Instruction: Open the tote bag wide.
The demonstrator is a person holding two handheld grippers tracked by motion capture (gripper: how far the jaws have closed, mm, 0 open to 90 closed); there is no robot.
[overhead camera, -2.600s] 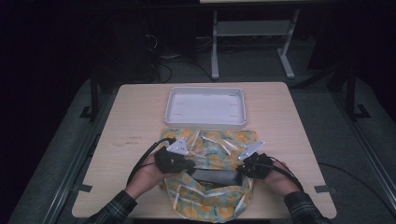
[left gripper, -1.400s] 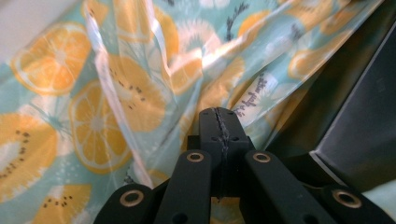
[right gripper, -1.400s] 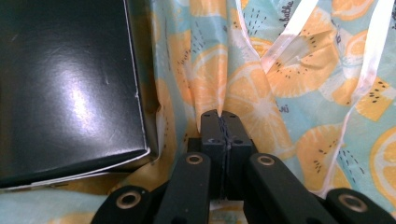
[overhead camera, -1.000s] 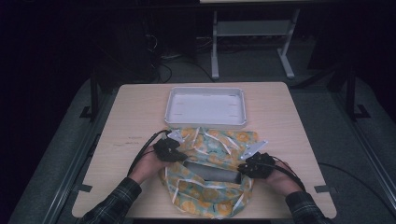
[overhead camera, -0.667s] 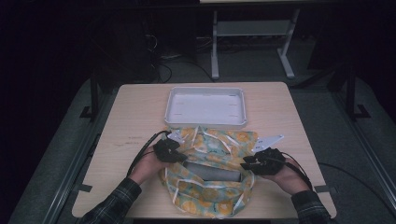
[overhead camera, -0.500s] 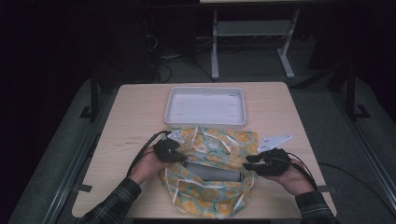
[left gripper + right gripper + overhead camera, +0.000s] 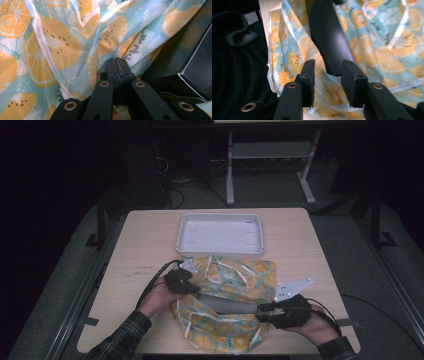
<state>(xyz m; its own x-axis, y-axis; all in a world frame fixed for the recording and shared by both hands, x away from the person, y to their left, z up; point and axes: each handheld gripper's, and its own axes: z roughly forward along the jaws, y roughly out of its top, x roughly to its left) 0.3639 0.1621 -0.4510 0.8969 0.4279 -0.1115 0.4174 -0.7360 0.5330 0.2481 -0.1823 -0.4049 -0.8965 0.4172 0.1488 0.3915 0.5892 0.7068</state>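
Observation:
A cloth printed with orange slices (image 7: 235, 282) lies on the near half of the table, loosely wrapped round a dark box (image 7: 227, 304). My left gripper (image 7: 191, 287) is at the cloth's left side, shut on a gathered fold of the cloth (image 7: 75, 45), with the box (image 7: 197, 65) to its right. My right gripper (image 7: 261, 310) is at the cloth's right front corner, raised a little. Its jaws have just been opening. In the right gripper view the right gripper (image 7: 328, 66) stands open, nothing pinched between its pads, with the cloth (image 7: 387, 50) and the box (image 7: 329, 37) beyond.
A white rectangular tray (image 7: 220, 249) stands behind the cloth at the table's middle back. Bare wooden tabletop (image 7: 310, 245) lies left and right of it. The table's front edge is close under both forearms. Dark floor and a metal stand lie beyond.
The right gripper has let go of the cloth's right side, opened, and drawn away to the right and upward. The left gripper stays shut on the cloth in the same place.

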